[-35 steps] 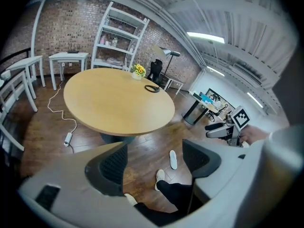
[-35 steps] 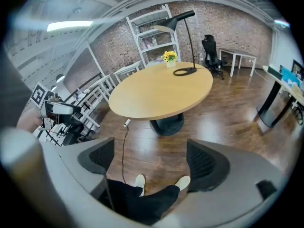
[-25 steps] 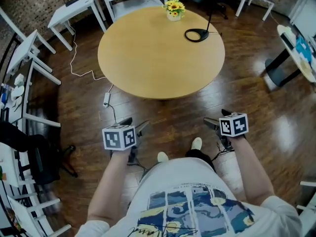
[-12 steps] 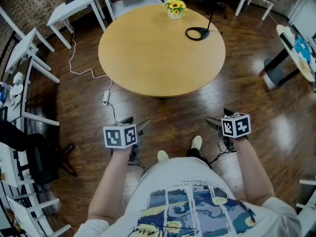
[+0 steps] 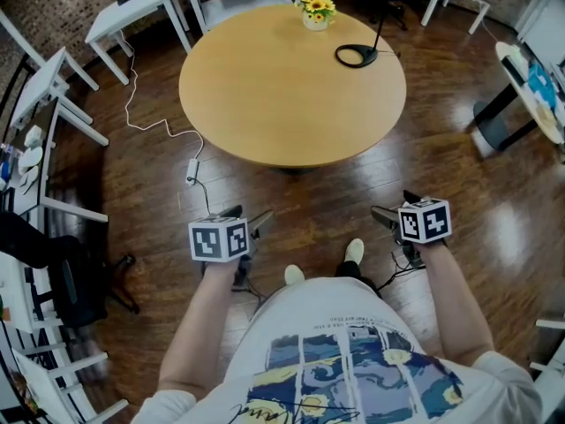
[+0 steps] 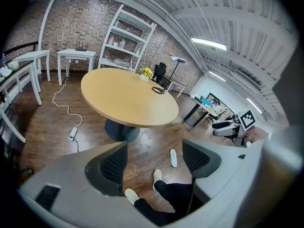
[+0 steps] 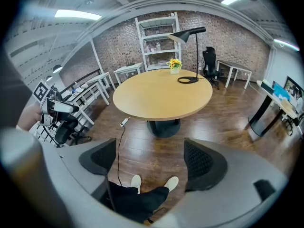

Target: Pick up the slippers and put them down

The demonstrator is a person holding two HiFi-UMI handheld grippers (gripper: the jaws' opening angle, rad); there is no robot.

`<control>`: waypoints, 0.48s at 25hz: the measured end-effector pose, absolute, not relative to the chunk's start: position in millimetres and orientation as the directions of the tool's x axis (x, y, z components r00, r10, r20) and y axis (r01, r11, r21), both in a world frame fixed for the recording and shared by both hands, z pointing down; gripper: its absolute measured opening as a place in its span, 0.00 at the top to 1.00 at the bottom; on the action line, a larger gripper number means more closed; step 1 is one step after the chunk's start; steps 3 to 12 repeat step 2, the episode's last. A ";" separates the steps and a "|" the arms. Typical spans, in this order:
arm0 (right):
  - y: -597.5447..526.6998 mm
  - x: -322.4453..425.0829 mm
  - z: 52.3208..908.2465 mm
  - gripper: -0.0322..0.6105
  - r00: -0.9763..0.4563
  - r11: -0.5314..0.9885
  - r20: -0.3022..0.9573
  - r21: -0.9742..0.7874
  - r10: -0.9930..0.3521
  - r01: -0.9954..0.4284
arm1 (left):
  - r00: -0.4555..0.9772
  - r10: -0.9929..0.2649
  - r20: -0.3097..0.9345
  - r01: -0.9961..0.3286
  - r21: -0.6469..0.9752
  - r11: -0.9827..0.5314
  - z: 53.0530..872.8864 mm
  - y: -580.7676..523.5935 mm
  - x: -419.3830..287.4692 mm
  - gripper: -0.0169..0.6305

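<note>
Much of the scene is dark wood floor (image 5: 132,175), with a round table (image 5: 291,87) mid-floor. Left gripper (image 5: 245,217) and right gripper (image 5: 395,207) hang near it, jaws apart, empty. White slippers (image 5: 353,253) sit on the floor between them, at the person's feet.

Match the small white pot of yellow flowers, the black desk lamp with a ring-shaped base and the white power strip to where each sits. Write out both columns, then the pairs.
Things
A. small white pot of yellow flowers
B. black desk lamp with a ring-shaped base
C. white power strip on a white cable

Places
1. on the dark wooden floor, beside the table
2. at the far edge of the round wooden table
3. on the tabletop, right of the flowers in the head view

Pairs: A-2, B-3, C-1
</note>
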State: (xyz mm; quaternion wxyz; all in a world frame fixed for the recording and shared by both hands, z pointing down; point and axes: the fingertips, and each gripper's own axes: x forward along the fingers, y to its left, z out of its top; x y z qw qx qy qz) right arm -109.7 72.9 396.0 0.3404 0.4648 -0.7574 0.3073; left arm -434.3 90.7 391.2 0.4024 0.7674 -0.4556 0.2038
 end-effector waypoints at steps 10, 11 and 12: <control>73.1 -109.2 394.2 0.23 -0.332 0.377 0.802 -0.146 -0.497 -0.915 | 0.503 -0.533 0.680 -0.863 0.433 -0.261 390.5 92.2 -434.9 0.41; 73.1 -109.2 394.2 0.23 -0.332 0.377 0.802 -0.146 -0.497 -0.915 | 0.503 -0.533 0.680 -0.863 0.433 -0.261 390.5 92.2 -434.9 0.41; 73.1 -109.2 394.2 0.23 -0.332 0.377 0.802 -0.146 -0.497 -0.915 | 0.503 -0.533 0.680 -0.863 0.433 -0.261 390.5 92.2 -434.9 0.41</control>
